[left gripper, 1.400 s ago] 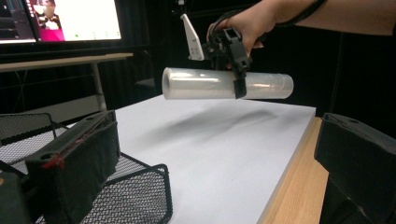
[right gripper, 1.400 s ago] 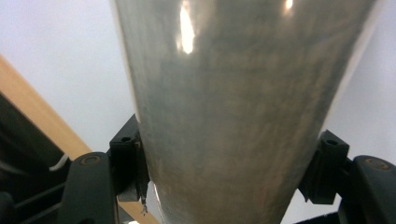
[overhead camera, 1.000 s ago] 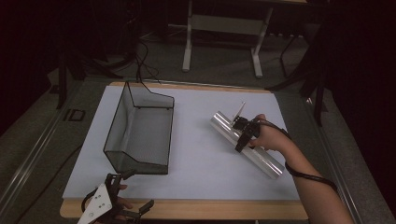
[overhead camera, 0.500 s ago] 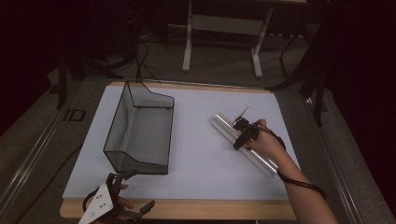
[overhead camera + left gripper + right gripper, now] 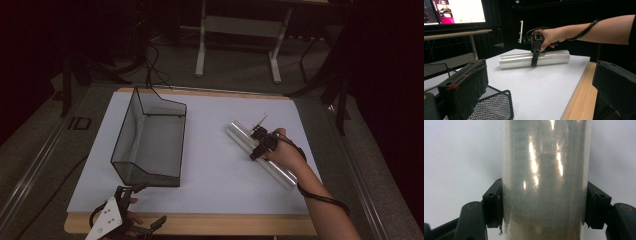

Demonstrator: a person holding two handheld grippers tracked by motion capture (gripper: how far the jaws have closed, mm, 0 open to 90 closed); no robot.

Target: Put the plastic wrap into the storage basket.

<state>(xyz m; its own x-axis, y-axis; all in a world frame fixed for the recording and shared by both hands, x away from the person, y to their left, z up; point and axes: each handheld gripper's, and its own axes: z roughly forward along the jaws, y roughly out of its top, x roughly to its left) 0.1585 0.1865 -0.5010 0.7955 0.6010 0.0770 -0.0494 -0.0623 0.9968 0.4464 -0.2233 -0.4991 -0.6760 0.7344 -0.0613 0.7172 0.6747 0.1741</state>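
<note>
A long roll of clear film [image 5: 278,173] lies slantwise on the white mat, right of centre. My right gripper [image 5: 258,146] straddles it from above, near the roll's far half. In the right gripper view the shiny roll [image 5: 544,182] stands between the two black pads [image 5: 495,202], which touch it on both sides. From the left gripper view the roll [image 5: 519,60] lies across the table with the right gripper [image 5: 534,57] clamped over it. My left gripper [image 5: 149,204] rests at the near left table edge, jaws wide apart and holding nothing.
A black wire-mesh basket [image 5: 182,145] stands on the left half of the mat, its corner [image 5: 496,105] just ahead of my left gripper. The mat's white sheet [image 5: 215,165] lies between basket and roll. A wooden table edge [image 5: 225,225] runs along the front.
The right hand has shifted slightly toward me and settled lower over the roll. The roll, the basket and the left gripper have stayed in place.
</note>
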